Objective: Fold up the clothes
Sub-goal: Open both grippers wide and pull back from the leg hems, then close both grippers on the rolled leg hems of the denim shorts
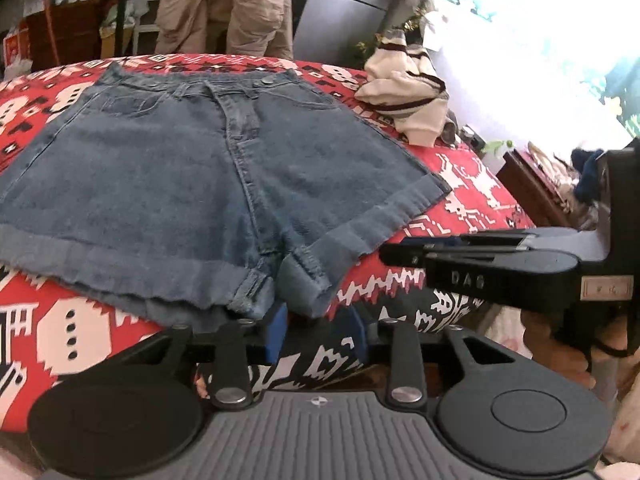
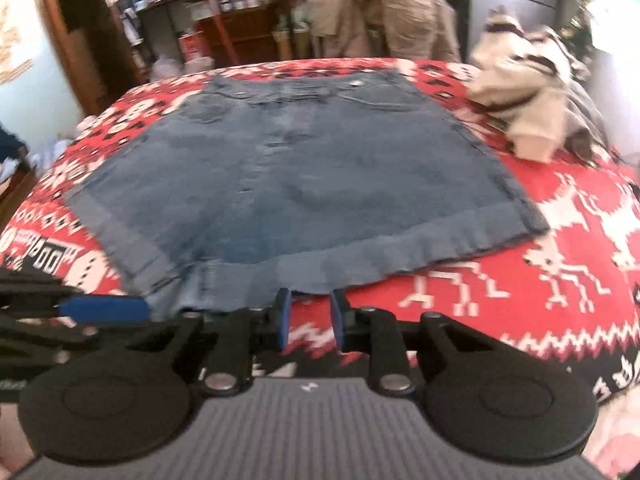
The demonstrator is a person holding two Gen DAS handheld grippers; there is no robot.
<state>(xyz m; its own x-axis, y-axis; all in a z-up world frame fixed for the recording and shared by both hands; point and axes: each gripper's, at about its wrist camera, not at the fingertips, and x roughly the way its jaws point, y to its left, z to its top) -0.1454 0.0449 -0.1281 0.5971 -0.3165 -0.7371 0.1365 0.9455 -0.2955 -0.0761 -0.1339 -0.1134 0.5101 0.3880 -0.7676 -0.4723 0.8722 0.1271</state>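
— Left gripper [image 1: 318, 330]: blue pads apart, nothing clamped, parked at the near edge of the bed. Just ahead, touching or nearly so: the crotch and rolled leg hems of the denim shorts [image 1: 208, 184]. Right gripper?

— Right gripper [image 2: 310, 316]: pads likewise apart, holding nothing, just short of the hem of the denim shorts [image 2: 304, 176], toward the right leg. Seen side-on from the left wrist view, though, impossible to tell whether spread or closed.

— Lie of the shorts?

— Spread flat, front up, on the red patterned blanket [image 1: 472, 184]. Waistband and button away from both grippers, cuffed hems toward them. Fly seam straight away from the grippers; long axis crosswise, left to right, hem to hem.

— Progress?

— No fold visible: both legs side by side, single thickness apart from the cuffs. Fits equally a pair laid out ready for folding and a pair opened flat again; not settled here. Left to do, judging by the lie: the whole fold of the shorts.

— Further out?

— Beyond and to the right, well apart from the shorts: a crumpled cream striped garment [image 1: 404, 88], unfolded. Farther back, off the bed, a beige jacket [image 1: 236, 4] hanging.
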